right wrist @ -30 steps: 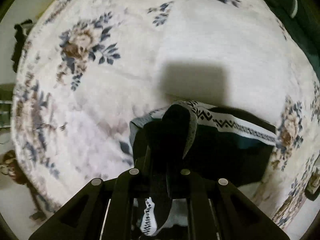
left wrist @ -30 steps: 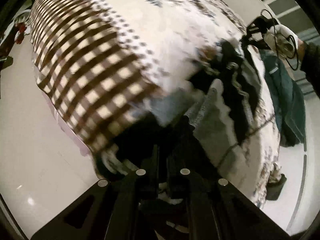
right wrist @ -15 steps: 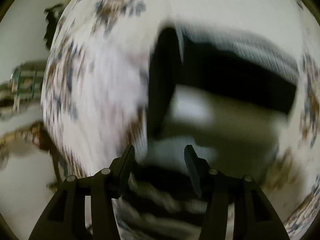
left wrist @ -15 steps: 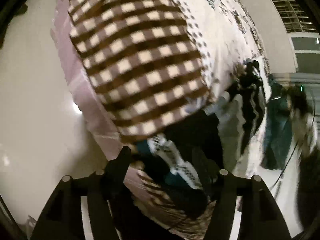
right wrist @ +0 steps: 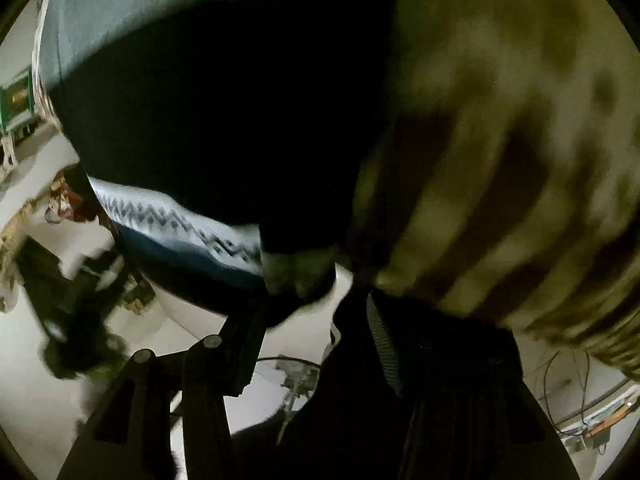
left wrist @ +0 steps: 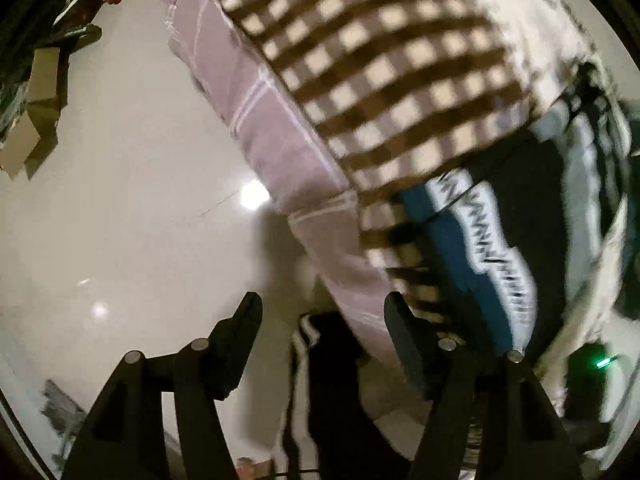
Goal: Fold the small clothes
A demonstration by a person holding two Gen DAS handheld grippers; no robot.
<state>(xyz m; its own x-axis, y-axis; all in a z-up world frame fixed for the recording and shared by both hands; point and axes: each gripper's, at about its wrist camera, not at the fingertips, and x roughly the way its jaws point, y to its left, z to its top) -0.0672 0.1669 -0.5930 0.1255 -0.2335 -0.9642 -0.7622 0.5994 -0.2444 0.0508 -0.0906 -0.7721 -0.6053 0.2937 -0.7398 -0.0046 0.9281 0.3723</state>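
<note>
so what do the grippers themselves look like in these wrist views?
Both look the same build: matte black angular linkage arms with small round silver pins at the joints, ending in flat, tapered black fingers. Left gripper shows both fingers clearly. Right gripper is darker and blurred; a ribbed pad shows on one finger. No cables or markings visible.

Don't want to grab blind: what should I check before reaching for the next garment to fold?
1. Left gripper empty, jaws apart: ok.
2. Zigzag-banded garment released, lying on bed: ok.
3. Right gripper free: cannot tell; jaws closing, one finger hidden by dark cloth, gap unclear.
4. Right wrist view sharp: not ok, blurred.
5. Next garment in sight: cannot tell.
</note>
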